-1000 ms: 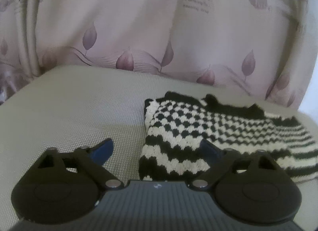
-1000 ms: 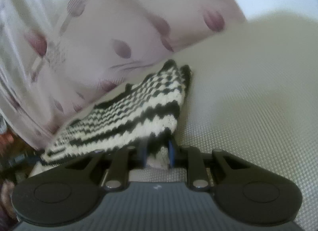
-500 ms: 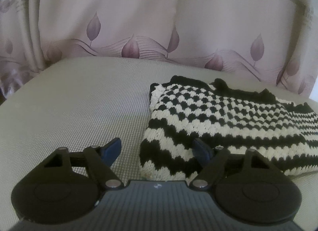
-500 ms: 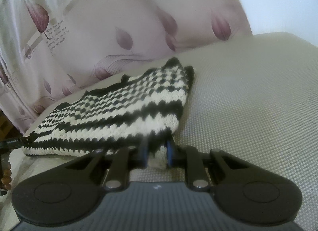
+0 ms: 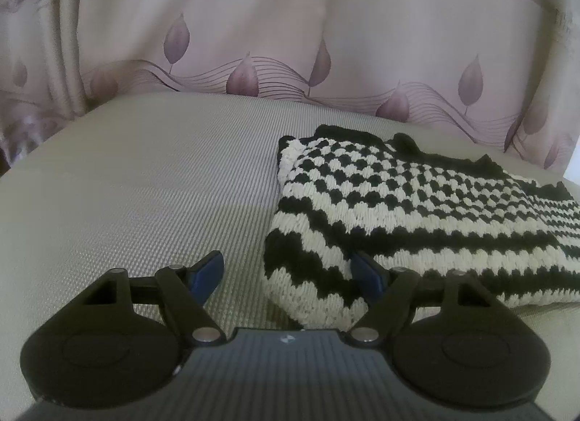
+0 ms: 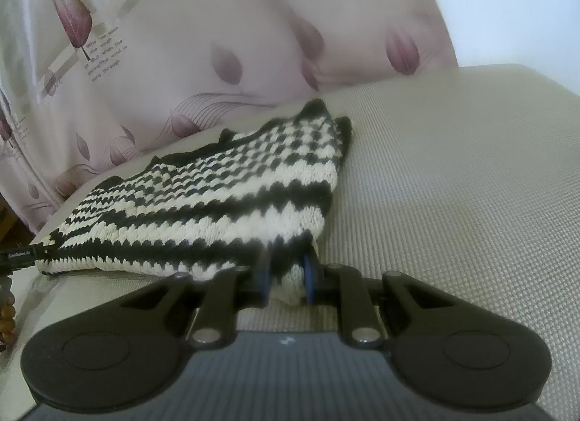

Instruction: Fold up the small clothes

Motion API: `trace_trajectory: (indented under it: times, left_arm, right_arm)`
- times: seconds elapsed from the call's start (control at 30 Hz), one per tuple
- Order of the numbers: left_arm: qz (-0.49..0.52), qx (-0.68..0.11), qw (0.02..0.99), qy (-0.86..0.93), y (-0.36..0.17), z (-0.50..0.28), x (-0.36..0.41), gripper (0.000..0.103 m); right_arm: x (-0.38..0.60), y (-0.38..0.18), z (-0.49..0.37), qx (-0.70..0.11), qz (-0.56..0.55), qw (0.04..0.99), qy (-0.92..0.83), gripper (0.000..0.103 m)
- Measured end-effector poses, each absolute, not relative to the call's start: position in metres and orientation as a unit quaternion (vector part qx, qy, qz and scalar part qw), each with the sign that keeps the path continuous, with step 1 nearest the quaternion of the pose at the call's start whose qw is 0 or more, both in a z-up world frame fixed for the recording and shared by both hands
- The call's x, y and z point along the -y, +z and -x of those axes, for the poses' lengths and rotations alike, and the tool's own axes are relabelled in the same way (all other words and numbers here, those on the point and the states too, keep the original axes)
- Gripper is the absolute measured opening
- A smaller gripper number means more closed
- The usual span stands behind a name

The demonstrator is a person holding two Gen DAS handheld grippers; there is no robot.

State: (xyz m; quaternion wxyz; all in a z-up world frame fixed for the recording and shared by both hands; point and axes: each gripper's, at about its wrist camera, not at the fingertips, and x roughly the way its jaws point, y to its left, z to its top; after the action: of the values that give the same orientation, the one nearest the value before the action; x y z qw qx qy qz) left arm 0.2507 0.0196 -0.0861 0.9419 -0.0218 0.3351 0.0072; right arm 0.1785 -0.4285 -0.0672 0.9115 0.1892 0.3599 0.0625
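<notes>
A black-and-white knitted garment lies folded on a beige woven surface. Its near left corner sits between the fingers of my left gripper, which stands open. The right blue pad rests against the knit, while the left pad is clear of it over bare surface. In the right wrist view the same garment stretches away to the left. My right gripper is shut on its near right corner, with knit bunched between the blue pads.
A pink curtain with leaf prints hangs close behind the surface's far edge. Bare surface spreads to the right of the garment. At the left edge of the right wrist view are a black bar with small lettering and brown wooden beads.
The right wrist view has rolled level, with the corner still pinched. The left gripper's jaws have narrowed a little around the garment's corner.
</notes>
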Motion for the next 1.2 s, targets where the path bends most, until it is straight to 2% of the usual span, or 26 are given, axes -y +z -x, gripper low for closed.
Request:
trace_trajectory:
  times: [0.5,1.2]
  left_arm:
    - [0.015,-0.312,0.950,0.020,-0.090,-0.239,-0.016,0.080]
    - [0.010,-0.309,0.950,0.034,-0.089,-0.237,-0.017,0.089]
  right_arm:
    - [0.416,-0.065,-0.175,-0.354,-0.148,0.922,0.050,0.017]
    - [0.401,-0.064,-0.175,-0.353,-0.092,0.930,0.035,0.018]
